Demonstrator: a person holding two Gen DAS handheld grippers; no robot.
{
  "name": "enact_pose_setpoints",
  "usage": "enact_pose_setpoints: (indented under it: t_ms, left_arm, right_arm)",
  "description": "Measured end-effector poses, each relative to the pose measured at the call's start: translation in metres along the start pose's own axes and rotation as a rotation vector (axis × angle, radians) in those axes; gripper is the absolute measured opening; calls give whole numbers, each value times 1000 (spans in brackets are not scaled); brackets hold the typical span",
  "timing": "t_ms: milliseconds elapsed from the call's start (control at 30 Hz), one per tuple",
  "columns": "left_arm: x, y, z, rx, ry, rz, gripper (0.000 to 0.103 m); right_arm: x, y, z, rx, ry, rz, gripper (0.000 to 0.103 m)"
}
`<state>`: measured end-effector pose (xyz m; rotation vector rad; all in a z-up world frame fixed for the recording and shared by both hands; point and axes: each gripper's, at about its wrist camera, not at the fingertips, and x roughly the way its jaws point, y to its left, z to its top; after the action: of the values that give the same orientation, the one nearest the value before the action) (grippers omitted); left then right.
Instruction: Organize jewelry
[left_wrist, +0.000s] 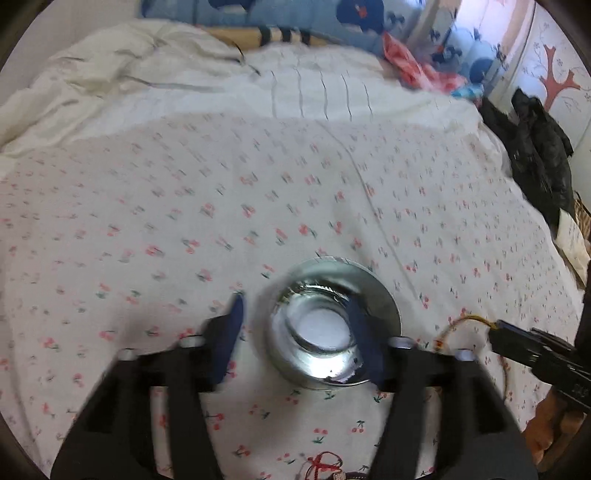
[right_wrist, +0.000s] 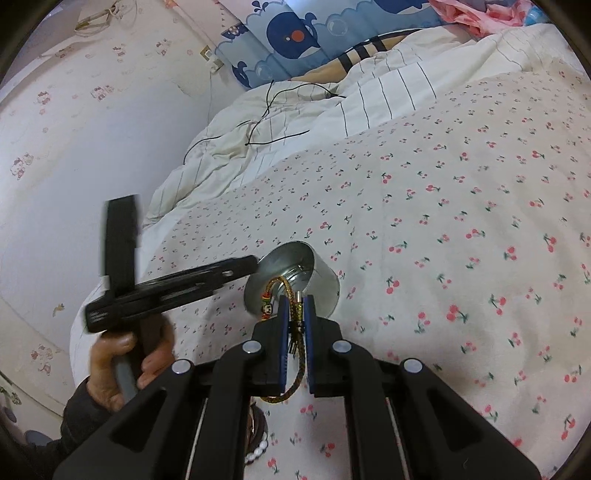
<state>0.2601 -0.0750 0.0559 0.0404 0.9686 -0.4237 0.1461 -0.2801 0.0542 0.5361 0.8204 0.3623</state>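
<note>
Bracelet (right_wrist: 295, 332) clamped in right tool (right_wrist: 295, 314), beside tin (right_wrist: 321, 291).

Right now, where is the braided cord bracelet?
Pinched in the right gripper, the braided cord bracelet loops toward the mouth of the tilted metal tin, which the left gripper straddles.

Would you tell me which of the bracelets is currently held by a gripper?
The yellow-brown braided cord bracelet, pinched between the right gripper's jaws beside the metal tin. The white bead bracelet and the red string bracelet lie loose on the bedsheet.
</note>
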Motion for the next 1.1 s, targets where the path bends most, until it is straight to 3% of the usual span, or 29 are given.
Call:
enact_pose_setpoints:
  t_ms: [167,333,467,500,567,667,767,933,1033,1100]
  left_arm:
    - [-37,16,-8,-36,-56,-4,61]
    - [-46,45,-23,-114,-53,-15,62]
    - [-37,59,-24,-166,-29,-38,62]
    - [-37,59,-24,-160,-23,-42,62]
    - [-37,55,-25,-129,-10,-40,62]
    - [-42,51,-33,-89,18,-48,64]
    - [-41,50,-59,-63,78,-85,67]
    - [-23,26,-94,48,194,-123,67]
    - [-15,13,-97,67,219,-161,67]
    - [-6,7,-102,82,242,-144,67]
  right_arm:
    - [26,17,23,-41,5,9,9]
    - [74,29,41,-56,57,-24,9]
    - [112,32,35,-112,135,-145,9]
    - [117,33,33,-136,152,-181,12]
    - [124,36,29,-182,170,-241,37]
    - [105,50,25,-245,73,-279,61]
    - [64,66,15,-299,-36,-293,67]
    - [27,60,-24,-324,60,-298,67]
    - [19,42,-44,-244,110,-275,67]
    - [19,29,-49,-179,131,-249,67]
